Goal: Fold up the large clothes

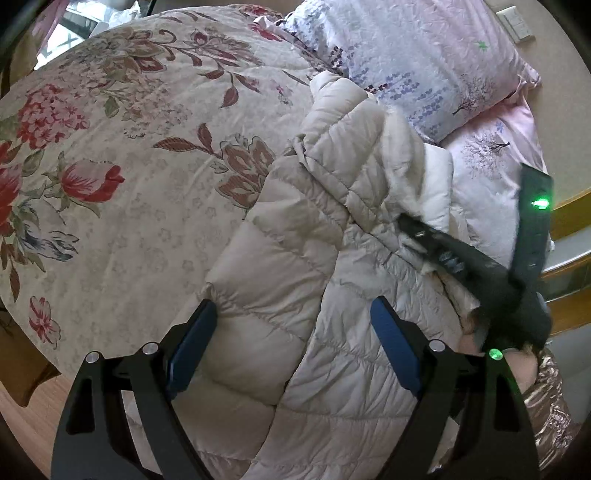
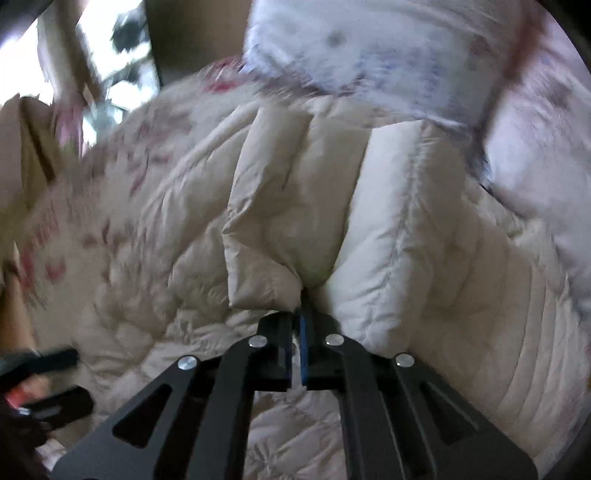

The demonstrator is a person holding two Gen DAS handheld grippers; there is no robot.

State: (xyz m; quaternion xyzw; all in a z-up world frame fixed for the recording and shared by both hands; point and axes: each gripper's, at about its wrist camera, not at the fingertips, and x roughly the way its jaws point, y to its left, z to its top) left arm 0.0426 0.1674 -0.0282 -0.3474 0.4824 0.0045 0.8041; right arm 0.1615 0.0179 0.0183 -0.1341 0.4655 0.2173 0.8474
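**Right claw pinches the jacket's fold while the left hangs open over it**

Nearest in the left wrist view, the left gripper [image 1: 293, 343] has its two blue pads spread wide apart, gripping nothing. The puffy beige jacket [image 1: 295, 251] lies directly under and ahead of it, filling the gap between the pads, though whether the pads touch the cloth cannot be told.

In the right wrist view, the right gripper [image 2: 295, 332] has its pads drawn together on a bunched fold of the jacket [image 2: 280, 229], which rises from the pinch into two padded ridges. That view is smeared by motion, so fine detail is lost. The same claw shows at the right of the left view [image 1: 424, 236], biting the cloth partway up the jacket's right side.

The jacket's long axis runs from near, under the left claw, away and slightly rightward toward the pillow [image 1: 424, 62]. It lies on the flowered quilt [image 1: 122, 147], which spreads out to the left. So the near hem end is the left claw's to take, and the far end sits closer to the right one.

Judging by the heaped, uneven cloth, the fold is only partly made; the next move likely turns on the left claw closing on the near edge.

Beyond the pillow, at far right, a wall switch [image 1: 515, 23] shows.
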